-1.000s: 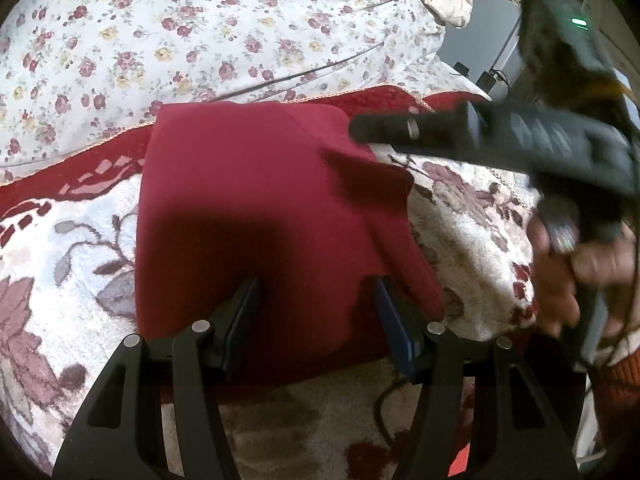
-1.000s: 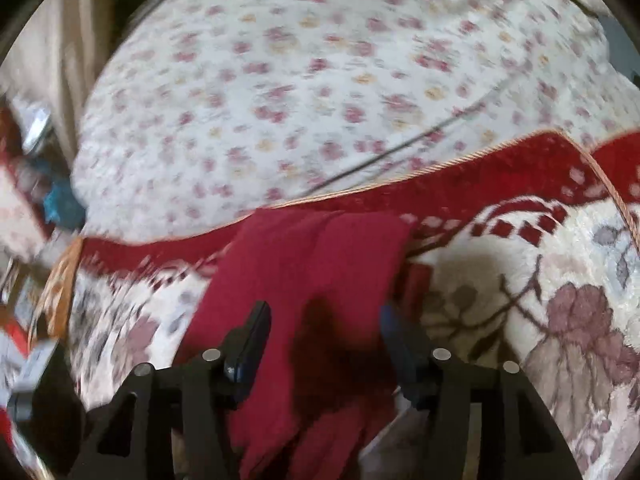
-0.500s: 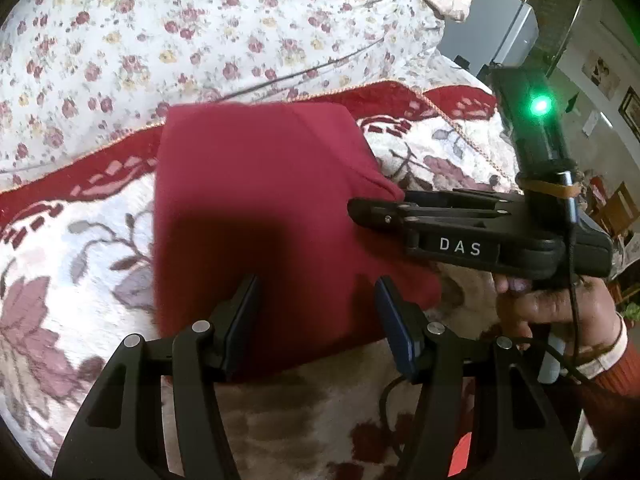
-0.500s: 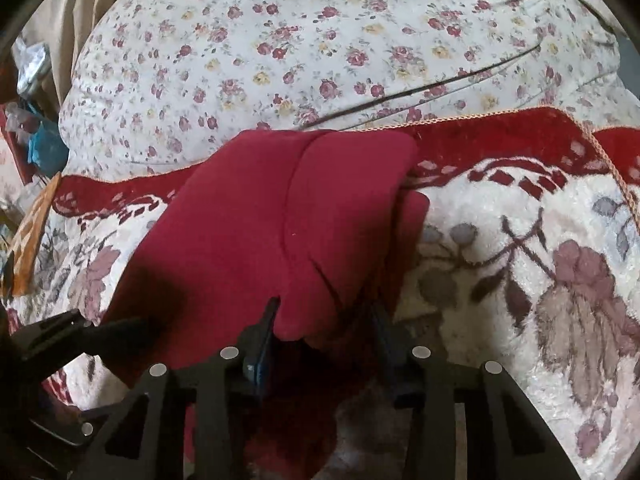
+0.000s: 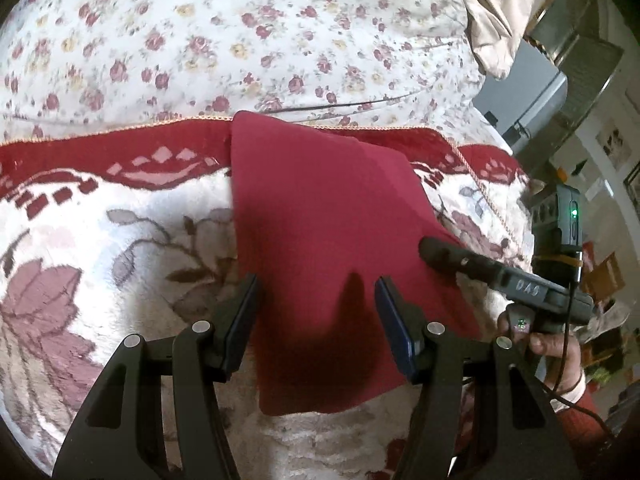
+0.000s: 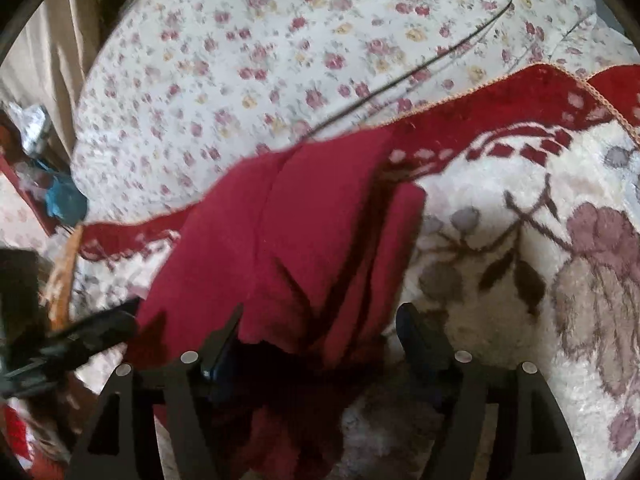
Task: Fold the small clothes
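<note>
Dark red soft knit garment (image 5: 328, 232), folded into a rough rectangle, lying on the cream-and-red flowered plush blanket (image 5: 120, 240) — far edge at twelve o'clock, near the red border. Left gripper (image 5: 316, 316) released, straddling the near hem, pads clear of cloth. Right gripper (image 6: 320, 332) opening, bunched layers at six o'clock between its jaws — not pinched. Best now: press flat, square the three o'clock edge before any further fold.

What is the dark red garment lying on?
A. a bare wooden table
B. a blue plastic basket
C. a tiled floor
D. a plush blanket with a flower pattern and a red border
D: the dark red garment rests on the plush blanket, cream with large flowers and a red border.
</note>
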A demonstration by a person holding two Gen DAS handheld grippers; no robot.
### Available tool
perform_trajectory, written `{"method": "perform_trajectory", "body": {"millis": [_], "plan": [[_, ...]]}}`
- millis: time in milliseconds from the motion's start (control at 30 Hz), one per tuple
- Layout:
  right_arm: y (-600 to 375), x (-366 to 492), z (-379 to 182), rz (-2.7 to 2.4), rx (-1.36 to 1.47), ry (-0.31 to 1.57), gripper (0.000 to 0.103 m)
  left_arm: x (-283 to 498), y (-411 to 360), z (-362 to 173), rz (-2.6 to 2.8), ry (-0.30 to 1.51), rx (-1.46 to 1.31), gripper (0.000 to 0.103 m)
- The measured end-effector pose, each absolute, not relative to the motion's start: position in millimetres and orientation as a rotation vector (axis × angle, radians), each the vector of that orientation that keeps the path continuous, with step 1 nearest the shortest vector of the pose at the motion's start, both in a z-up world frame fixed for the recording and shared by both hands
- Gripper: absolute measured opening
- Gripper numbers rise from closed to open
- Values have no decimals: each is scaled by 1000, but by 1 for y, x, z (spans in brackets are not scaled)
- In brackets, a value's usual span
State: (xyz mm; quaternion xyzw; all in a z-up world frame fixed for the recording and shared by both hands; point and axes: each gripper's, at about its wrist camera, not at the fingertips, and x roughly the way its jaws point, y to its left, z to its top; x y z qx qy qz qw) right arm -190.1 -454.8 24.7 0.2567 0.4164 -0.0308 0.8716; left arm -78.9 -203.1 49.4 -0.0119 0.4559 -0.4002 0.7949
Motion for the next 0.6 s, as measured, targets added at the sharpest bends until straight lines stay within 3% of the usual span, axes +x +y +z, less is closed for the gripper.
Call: {"method": "perform_trajectory", "body": {"millis": [67, 233, 433, 600], "plan": [[-463, -189, 22, -73, 578, 841, 83, -75, -201, 47, -873, 996, -70, 59], [-475, -186, -2, -12, 739, 796, 86, -60, -202, 38, -878, 1042, -143, 67], [-476, -176, -4, 35, 758, 769, 88, -46, -207, 28, -844, 1077, -157, 67], [-470, -165, -7, 44, 710, 784, 91, -43, -215, 22, -840, 1091, -136, 75]]}}
